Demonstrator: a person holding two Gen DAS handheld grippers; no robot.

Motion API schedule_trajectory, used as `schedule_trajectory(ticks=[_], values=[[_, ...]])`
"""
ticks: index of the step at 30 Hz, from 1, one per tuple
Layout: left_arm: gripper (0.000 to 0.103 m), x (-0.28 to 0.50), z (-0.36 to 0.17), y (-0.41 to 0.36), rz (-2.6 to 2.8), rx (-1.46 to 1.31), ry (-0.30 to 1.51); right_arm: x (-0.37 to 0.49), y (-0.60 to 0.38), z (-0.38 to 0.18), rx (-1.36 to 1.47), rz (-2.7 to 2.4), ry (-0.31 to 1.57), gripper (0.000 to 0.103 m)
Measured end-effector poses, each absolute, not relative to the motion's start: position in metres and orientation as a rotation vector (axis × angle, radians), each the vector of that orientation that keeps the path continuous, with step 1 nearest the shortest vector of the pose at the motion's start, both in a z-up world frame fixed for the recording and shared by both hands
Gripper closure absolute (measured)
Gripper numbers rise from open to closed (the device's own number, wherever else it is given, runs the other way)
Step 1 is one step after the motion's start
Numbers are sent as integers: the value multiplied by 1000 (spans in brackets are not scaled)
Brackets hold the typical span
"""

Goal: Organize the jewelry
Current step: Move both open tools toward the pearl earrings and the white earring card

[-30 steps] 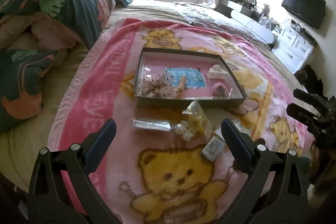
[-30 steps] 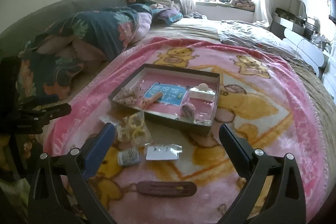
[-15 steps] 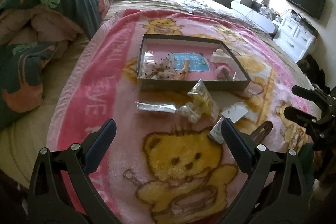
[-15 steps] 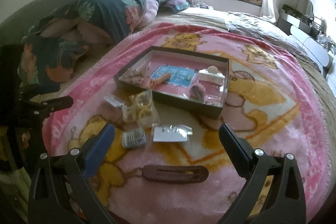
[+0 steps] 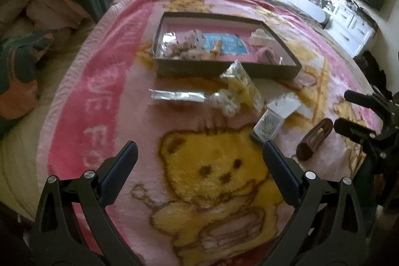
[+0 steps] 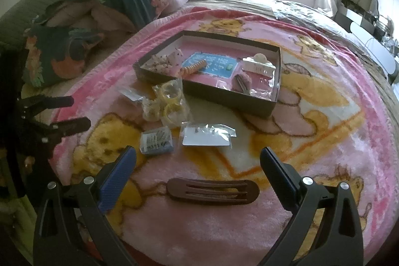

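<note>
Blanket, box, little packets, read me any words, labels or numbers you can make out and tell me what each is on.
"FO": white letters on the pink blanket border, the rest cut off; the letters above are too blurred.
Blue card in the box: print too small and blurred.
White card packet and clear case: no legible text.

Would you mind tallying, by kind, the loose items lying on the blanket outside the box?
Brown hair clip: 1
Bag of yellow rings: 1
Clear case of small pieces: 1
Flat packet with white card: 1
Silvery packet: 1
Total: 5
</note>
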State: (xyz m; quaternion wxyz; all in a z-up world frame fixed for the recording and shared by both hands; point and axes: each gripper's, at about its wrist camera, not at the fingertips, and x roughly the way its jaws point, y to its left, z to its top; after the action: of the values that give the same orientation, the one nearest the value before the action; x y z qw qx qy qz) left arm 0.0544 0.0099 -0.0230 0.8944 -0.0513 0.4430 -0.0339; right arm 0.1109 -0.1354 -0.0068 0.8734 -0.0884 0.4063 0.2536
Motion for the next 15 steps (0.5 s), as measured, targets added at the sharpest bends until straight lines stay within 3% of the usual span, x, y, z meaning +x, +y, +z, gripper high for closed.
schedule_trajectory(ticks=[10, 15], values=[[10, 71, -52, 6, -91, -125, 965, 135, -137, -29, -166, 520, 907, 4], [19, 80, -59, 5, -106, -129, 979, 151, -133, -39, -171, 512, 938, 4]])
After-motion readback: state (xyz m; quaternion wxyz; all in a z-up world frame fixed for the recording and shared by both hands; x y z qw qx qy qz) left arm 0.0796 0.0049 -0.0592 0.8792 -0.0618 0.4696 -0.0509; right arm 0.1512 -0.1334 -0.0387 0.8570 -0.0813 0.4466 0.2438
